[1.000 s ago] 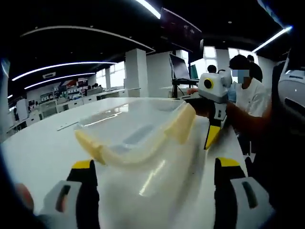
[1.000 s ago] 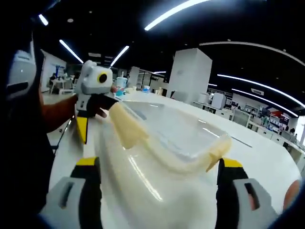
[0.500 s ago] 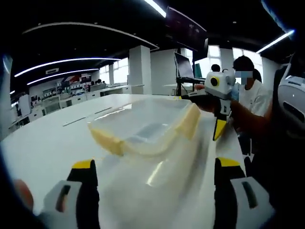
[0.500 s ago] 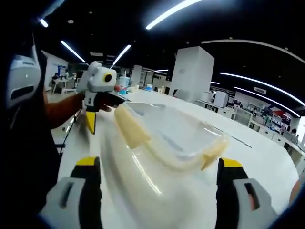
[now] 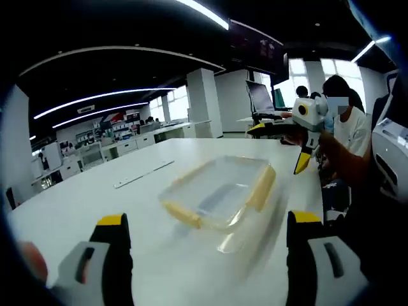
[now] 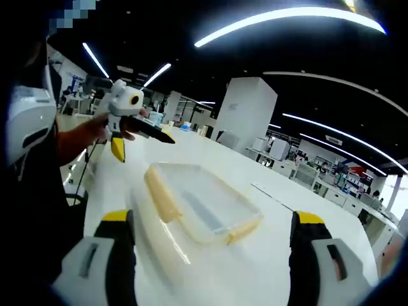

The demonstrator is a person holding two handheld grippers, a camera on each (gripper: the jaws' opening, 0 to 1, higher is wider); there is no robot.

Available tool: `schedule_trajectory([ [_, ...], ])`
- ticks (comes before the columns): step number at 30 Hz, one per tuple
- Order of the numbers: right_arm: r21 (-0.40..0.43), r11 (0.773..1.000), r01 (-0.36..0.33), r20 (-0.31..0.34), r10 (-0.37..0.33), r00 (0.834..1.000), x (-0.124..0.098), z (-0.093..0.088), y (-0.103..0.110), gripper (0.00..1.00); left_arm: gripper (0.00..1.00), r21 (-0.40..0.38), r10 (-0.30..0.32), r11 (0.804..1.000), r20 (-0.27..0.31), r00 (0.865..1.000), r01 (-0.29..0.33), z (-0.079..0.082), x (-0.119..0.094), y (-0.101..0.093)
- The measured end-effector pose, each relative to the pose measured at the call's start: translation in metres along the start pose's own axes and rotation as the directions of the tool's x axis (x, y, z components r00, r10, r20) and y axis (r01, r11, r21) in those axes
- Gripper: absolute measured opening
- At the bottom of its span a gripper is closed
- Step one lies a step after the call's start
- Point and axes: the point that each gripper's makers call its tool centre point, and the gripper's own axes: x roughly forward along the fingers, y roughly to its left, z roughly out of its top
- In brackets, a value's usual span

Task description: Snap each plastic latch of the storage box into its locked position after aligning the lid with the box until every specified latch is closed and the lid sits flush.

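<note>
A large open office with long ceiling lights lies behind a wide white desk (image 5: 95,204). On it lies the clear storage box (image 5: 217,191), its lid (image 6: 201,201) on top and pale yellow latches along the edges.

In the left gripper view the left claw (image 5: 207,268) has its jaws wide apart and holds nothing; the box is at 12 o'clock from it, apart from the jaws. The right claw (image 5: 305,131) hangs in the air at 2 o'clock.

In the right gripper view the right claw's own jaws are also wide apart and empty, with the box at 12 o'clock. The long latch (image 6: 160,194) faces the left jaw.

To do this step well, I think both claws should come down together, first checking that the lid sits flush, then press one latch while the other steadies the box.
</note>
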Motion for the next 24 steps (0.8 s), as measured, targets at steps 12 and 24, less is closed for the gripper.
schedule_trajectory([
  [12, -0.202, 0.979, 0.025, 0.005, -0.024, 1.000, -0.013, 0.048, 0.001, 1.00, 1.00, 0.244, 0.046, 0.969, -0.022, 0.999, -0.040, 0.056, -0.018, -0.015],
  [24, -0.316, 0.949, -0.010, -0.019, 0.004, 1.000, -0.011, 0.083, -0.008, 1.00, 1.00, 0.391, 0.052, 0.920, -0.181, 0.982, 0.023, 0.078, -0.005, -0.017],
])
